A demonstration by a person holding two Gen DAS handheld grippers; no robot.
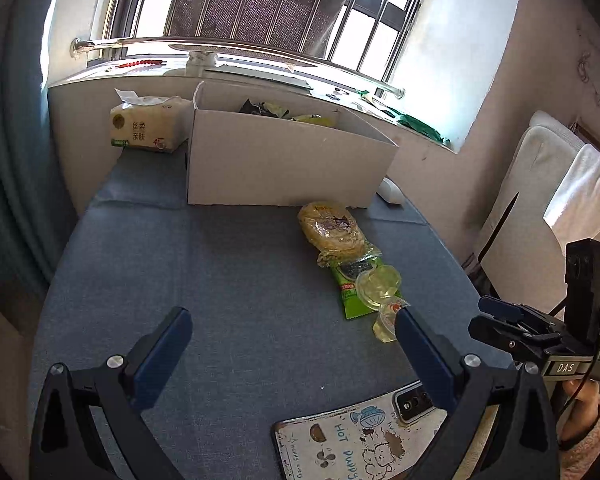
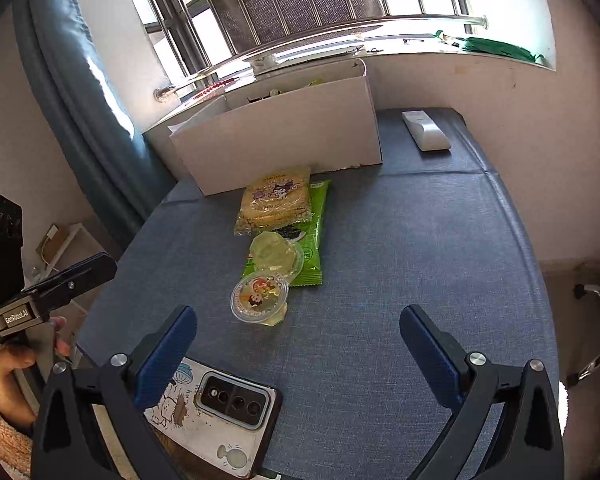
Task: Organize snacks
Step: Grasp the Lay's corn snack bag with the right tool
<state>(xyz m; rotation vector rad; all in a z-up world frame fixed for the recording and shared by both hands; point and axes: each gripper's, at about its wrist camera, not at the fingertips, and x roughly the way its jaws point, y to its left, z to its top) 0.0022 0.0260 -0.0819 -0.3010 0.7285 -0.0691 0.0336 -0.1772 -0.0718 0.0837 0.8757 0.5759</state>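
A yellow snack pack (image 1: pixel 331 225) (image 2: pixel 275 201), a green snack packet (image 1: pixel 350 285) (image 2: pixel 312 236) and two clear jelly cups (image 1: pixel 379 281) (image 2: pixel 275 256) (image 2: pixel 260 298) lie in a row on the blue table, in front of an open white cardboard box (image 1: pixel 284 160) (image 2: pixel 284 136) that holds some snacks. My left gripper (image 1: pixel 294 330) is open and empty, left of the snacks. My right gripper (image 2: pixel 298 330) is open and empty, just short of the nearest jelly cup. Each gripper shows at the edge of the other's view.
A phone in a cartoon case (image 1: pixel 356 440) (image 2: pixel 220 412) lies at the table's near edge. A tissue pack (image 1: pixel 146 124) stands left of the box. A white remote (image 2: pixel 426 130) (image 1: pixel 390 192) lies right of it. A chair (image 1: pixel 540 208) stands to the right.
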